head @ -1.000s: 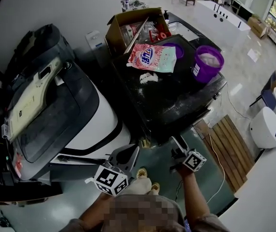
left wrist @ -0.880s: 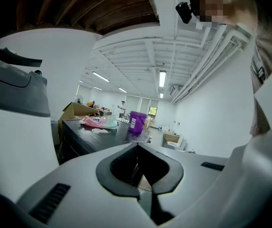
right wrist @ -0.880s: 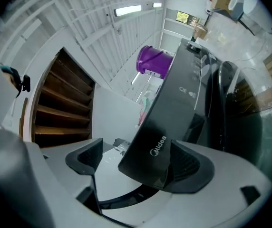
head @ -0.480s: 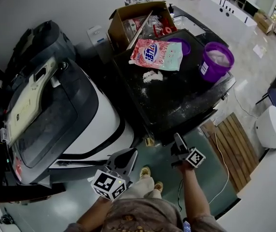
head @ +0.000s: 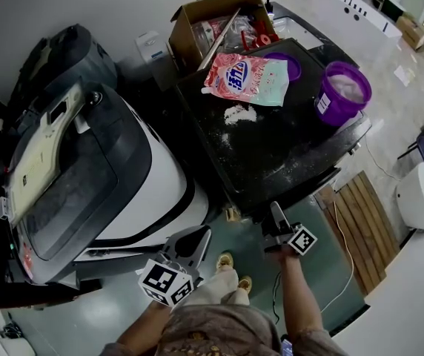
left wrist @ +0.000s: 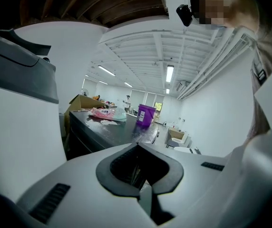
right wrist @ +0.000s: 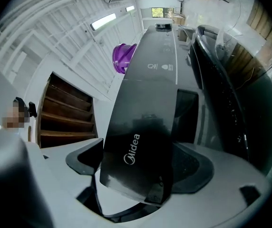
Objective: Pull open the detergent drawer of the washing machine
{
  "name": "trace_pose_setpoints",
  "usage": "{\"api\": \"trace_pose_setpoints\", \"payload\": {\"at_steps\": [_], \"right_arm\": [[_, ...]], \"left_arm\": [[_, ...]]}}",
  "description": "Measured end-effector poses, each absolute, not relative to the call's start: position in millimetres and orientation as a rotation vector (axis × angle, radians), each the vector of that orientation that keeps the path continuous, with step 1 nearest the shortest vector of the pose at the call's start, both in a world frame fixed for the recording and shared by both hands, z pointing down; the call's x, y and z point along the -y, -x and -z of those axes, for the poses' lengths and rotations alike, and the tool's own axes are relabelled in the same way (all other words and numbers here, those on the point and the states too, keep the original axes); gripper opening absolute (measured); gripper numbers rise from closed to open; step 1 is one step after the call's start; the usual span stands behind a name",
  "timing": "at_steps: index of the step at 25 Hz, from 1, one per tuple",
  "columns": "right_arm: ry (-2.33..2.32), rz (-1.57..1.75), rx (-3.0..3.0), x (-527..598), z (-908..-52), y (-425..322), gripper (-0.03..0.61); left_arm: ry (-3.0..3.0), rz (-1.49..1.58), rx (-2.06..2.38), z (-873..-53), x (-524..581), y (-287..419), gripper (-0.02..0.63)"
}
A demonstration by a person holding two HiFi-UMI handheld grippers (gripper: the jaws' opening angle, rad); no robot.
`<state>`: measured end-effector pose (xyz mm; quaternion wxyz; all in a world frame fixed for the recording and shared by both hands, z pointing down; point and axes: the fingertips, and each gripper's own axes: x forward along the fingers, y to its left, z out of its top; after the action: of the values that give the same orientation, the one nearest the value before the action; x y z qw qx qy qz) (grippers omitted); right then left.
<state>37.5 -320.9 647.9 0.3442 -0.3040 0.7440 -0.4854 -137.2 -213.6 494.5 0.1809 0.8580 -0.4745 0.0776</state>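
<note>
My right tongs (right wrist: 136,175) are clamped on the dark shiny front of the detergent drawer (right wrist: 143,122). It sits right between their jaws, at the front edge of the washing machine (head: 271,147). My left tongs (left wrist: 139,175) are closed on nothing, low beside the right ones. I should keep the squeeze firm and pull straight back, not sideways. Since a second ago both tongs have hardly moved. I can't tell if the drawer has slid out.

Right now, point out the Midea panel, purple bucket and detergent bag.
Midea panel (right wrist: 140,113): right gripper view, glossy face above the logo.
purple bucket (head: 339,114): head view, outer side wall.
detergent bag (head: 247,80): head view, middle of printed front.
</note>
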Motion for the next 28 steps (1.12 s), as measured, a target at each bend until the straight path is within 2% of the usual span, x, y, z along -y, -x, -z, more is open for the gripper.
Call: {"api": "trace_pose_setpoints", "payload": {"at_steps": [28], "right_arm": [[0.755,1.298,-1.861,309.6,-654.1,-48.6,0.405]], "left_arm": [[-2.396,-0.221,1.346,-495.9,192.8,130.2,0.023]]}}
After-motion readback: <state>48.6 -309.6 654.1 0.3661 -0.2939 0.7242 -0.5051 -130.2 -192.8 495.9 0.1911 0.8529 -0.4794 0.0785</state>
